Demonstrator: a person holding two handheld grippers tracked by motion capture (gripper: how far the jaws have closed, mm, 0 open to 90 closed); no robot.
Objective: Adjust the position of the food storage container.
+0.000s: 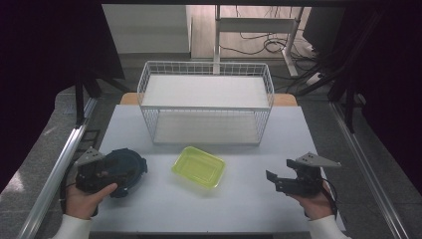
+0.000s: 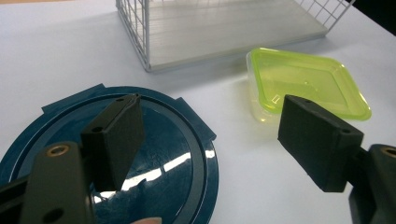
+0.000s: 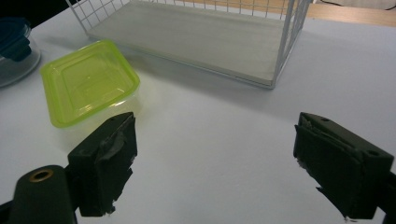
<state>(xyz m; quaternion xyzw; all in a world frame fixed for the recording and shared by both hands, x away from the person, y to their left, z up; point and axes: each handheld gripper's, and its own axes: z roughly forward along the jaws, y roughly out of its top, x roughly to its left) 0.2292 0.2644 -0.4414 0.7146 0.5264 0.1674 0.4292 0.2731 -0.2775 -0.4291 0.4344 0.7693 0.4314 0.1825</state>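
Observation:
A round container with a dark blue lid (image 1: 130,164) sits at the table's left. My left gripper (image 1: 115,173) hovers over it, open. In the left gripper view, one jaw hangs above the blue lid (image 2: 159,154) and the other over bare table; the left gripper (image 2: 215,135) holds nothing. A square container with a yellow-green lid (image 1: 198,167) lies mid-table, also seen as the green container (image 2: 306,86) beyond the jaws. My right gripper (image 1: 276,181) stands open at the right, with nothing between the jaws of the right gripper (image 3: 215,161). The green container (image 3: 86,81) lies ahead to its left.
A white wire rack (image 1: 206,102) with two shelves stands at the back middle of the white table (image 1: 249,209). Its lower shelf (image 3: 196,32) is bare. The table's front edge is near the person's hands, and metal rails run along both sides.

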